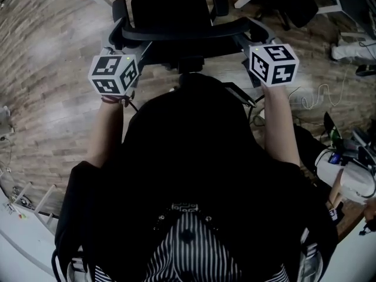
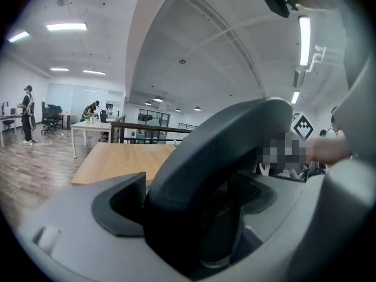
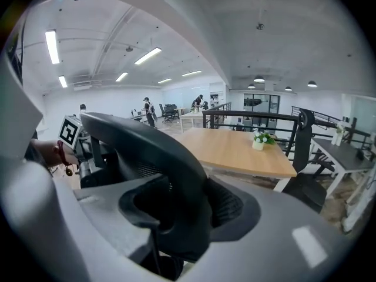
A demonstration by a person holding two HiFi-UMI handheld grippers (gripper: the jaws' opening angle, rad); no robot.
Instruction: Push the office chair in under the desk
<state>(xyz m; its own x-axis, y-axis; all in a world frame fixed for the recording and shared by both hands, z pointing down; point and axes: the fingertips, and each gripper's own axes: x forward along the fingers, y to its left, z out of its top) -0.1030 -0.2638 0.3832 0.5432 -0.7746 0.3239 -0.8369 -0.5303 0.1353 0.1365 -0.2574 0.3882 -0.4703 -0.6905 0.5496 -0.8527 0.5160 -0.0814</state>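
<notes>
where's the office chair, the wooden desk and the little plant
office chair (image 1: 170,7): head view, on its seat
wooden desk (image 3: 247,153): right gripper view, on its top
plant (image 3: 262,137): right gripper view, on its leaves

Wood-plank floor (image 1: 47,110), pale, streaked. White cable (image 1: 320,93) looped on it, right side. Strip lights (image 3: 51,46) overhead. Black railing (image 3: 252,117) mid-room. Small potted plant (image 3: 261,138), white pot. Person (image 2: 26,113) standing far off, dark clothes.
</notes>
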